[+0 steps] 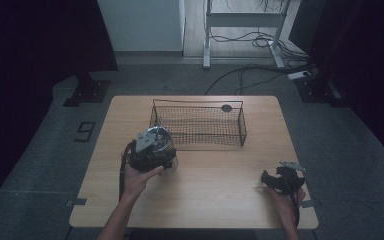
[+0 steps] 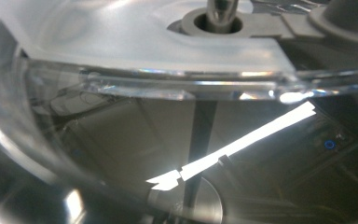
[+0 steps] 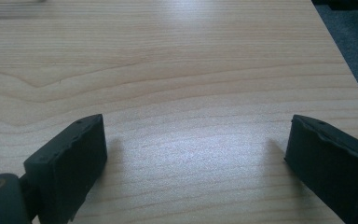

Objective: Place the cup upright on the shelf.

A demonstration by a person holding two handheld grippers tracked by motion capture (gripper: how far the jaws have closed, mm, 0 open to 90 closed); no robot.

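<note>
Grey carpet surrounds a light wooden table [image 1: 215, 190], with cables trailing on the floor beyond its far edge and a white metal desk frame [image 1: 240, 25] behind them. A black wire-mesh basket [image 1: 198, 125] stands near the far edge of the table, about midway along it.

Just in front of the basket's left end, the left gripper [image 1: 152, 150] is pressed against a clear, rounded plastic container [image 1: 165, 147] with a shiny surface, which sits on the table toward the left edge. The person's left hand [image 1: 139, 179] holds the gripper from the near side. In the left gripper view the container's transparent wall [image 2: 121, 140] and curved rim [image 2: 191, 81] are right up against the camera, and a grey fitting with a metal stem [image 2: 221, 11] shows at the top; the jaws are hidden, so I cannot tell whether they are clamped on the container or merely close to it.

Near the table's near right corner, the right gripper [image 1: 267, 179] rests low over the wood, held by the right hand [image 1: 286, 197]. In the right gripper view its two black jaws stand wide apart over bare wood grain [image 3: 191, 93], holding nothing.
</note>
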